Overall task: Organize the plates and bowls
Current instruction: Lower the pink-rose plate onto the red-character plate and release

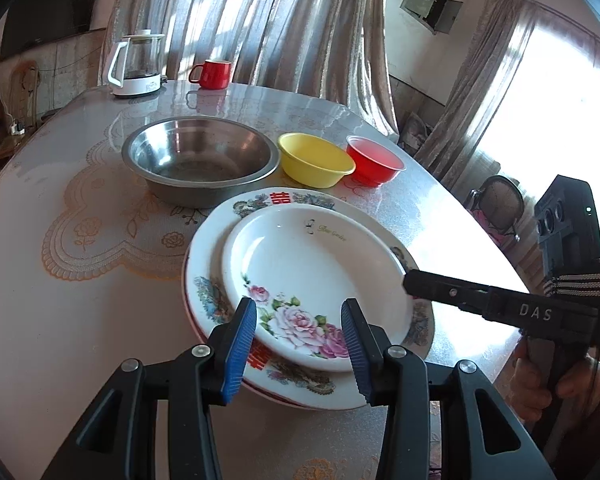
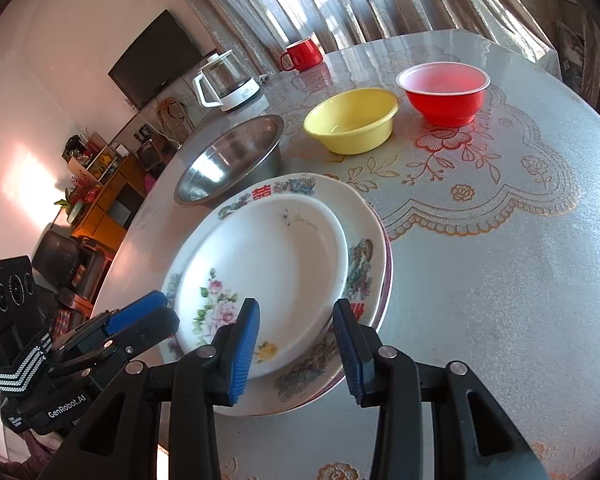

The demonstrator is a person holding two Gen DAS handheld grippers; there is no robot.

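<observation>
While the round, lace-patterned counter [image 2: 500,240] carries everything, a steel bowl [image 1: 200,160], yellow plastic bowl [image 1: 314,158] and red plastic bowl [image 1: 374,160] stand in a row behind two stacked floral plates [image 1: 300,280] (smaller on top). Both the left hand-held gripper [image 1: 298,344] and right hand-held gripper [image 2: 296,344] hover part-open over the stack's near rim, gripping nothing.

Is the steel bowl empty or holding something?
Empty. The steel bowl stands upright on the table, and its bare, shiny bottom shows in both wrist views.
</observation>
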